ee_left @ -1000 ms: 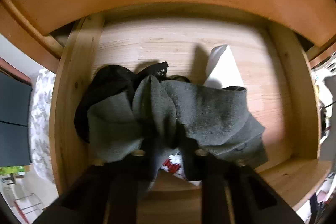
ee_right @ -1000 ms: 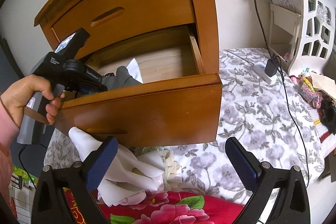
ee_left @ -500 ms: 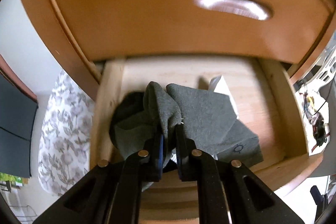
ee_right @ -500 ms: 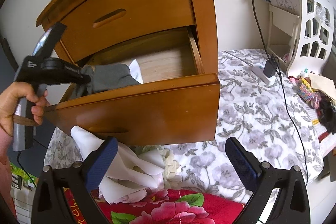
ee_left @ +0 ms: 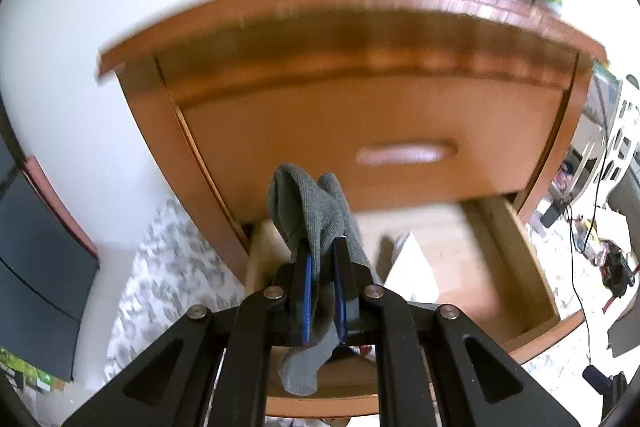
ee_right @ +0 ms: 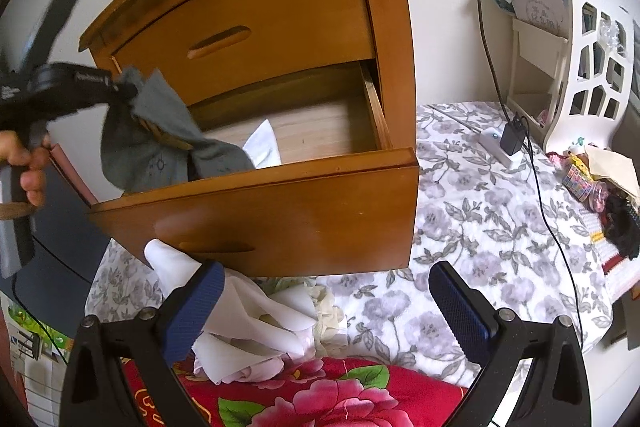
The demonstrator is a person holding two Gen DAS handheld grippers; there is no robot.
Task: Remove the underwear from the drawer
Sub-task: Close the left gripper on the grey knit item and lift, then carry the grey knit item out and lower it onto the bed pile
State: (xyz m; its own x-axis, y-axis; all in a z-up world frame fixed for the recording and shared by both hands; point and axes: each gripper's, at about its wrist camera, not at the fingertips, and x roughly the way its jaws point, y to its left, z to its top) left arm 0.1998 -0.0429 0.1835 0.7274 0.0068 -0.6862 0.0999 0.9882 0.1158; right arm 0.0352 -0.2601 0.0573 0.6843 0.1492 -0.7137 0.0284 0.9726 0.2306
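My left gripper (ee_left: 321,247) is shut on a grey pair of underwear (ee_left: 310,211), whose fabric bunches above the pads and hangs below them. From the right wrist view the left gripper (ee_right: 124,89) holds that grey underwear (ee_right: 160,143) above the left end of the open lower drawer (ee_right: 280,203), its lower part still draped inside. A white folded item (ee_right: 262,145) lies on the drawer floor. My right gripper (ee_right: 324,311) stands open below the drawer front, with nothing between its fingers.
The wooden nightstand (ee_right: 280,7) has a closed upper drawer. A pile of white garments (ee_right: 248,319) lies on the floral sheet (ee_right: 480,227) by a red flowered cloth (ee_right: 320,395). A black cable and charger (ee_right: 514,139) lie at right, near a white shelf (ee_right: 580,59).
My left gripper rose up and back out of the drawer, lifting the grey underwear with it. The right gripper stayed where it was, open.
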